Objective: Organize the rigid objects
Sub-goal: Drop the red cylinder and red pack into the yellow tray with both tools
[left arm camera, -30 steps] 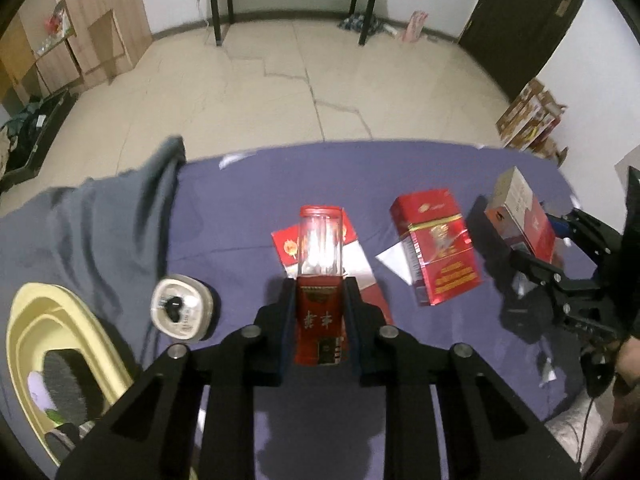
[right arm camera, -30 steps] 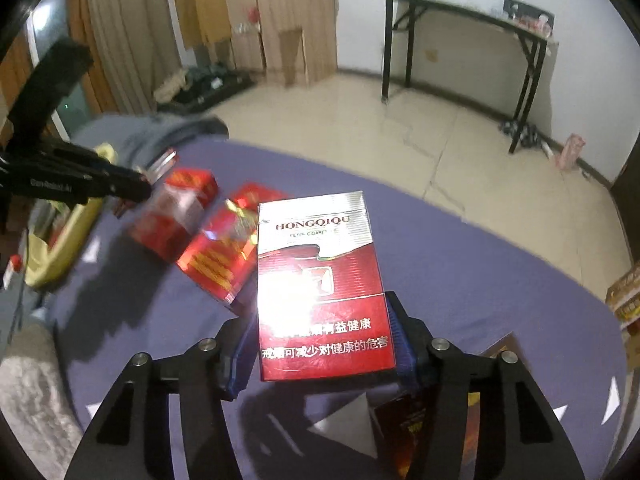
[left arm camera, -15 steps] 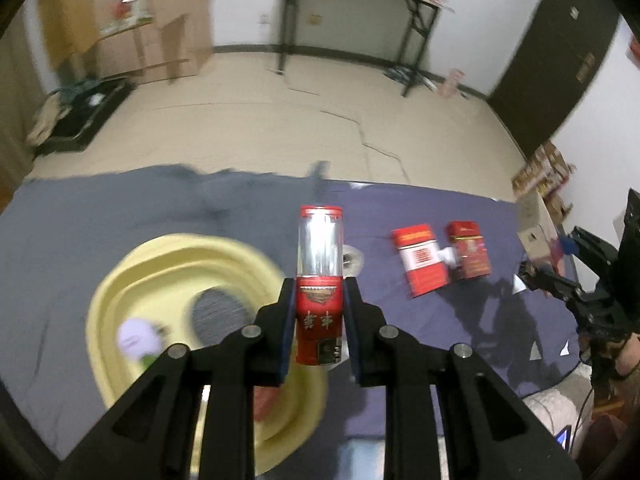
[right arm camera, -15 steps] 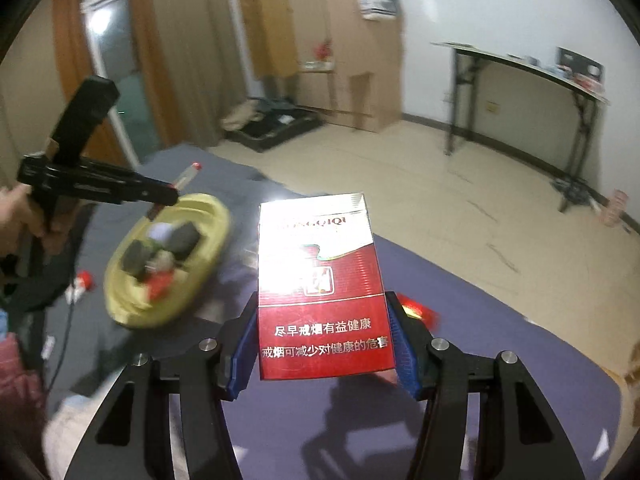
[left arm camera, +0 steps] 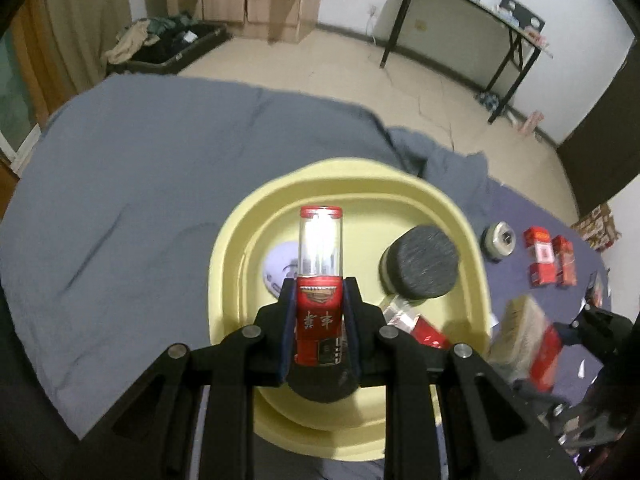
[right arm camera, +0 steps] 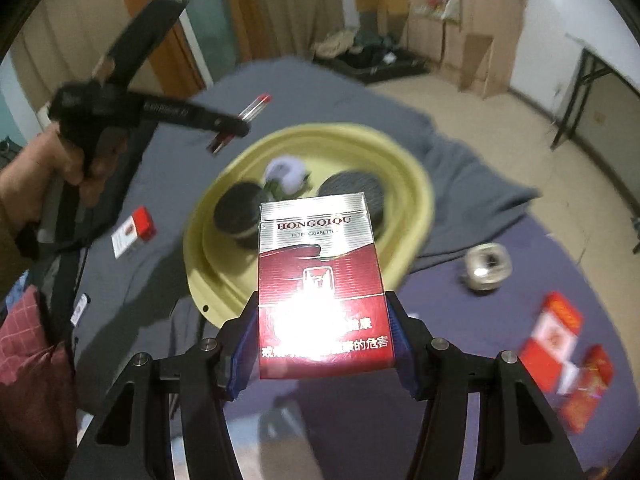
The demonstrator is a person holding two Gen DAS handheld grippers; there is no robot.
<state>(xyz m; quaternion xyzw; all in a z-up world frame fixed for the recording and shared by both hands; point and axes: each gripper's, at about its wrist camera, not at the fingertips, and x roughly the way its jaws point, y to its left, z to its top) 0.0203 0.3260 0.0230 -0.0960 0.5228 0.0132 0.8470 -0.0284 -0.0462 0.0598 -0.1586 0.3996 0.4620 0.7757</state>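
Both grippers loaded over yellow basin [left arm camera: 476,264]

Left gripper [left arm camera: 320,300] clamped on red lighter [left arm camera: 320,312]; right gripper [right arm camera: 322,336] clamped on red cigarette pack [right arm camera: 320,280].

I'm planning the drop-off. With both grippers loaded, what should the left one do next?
Probably lower a little and open. The left gripper is shut on the red-capped clear tube, which hangs over the yellow basin, above a gap between the black round tin and the white disc.

Black folding table [left arm camera: 472,20], cardboard boxes [left arm camera: 272,12]
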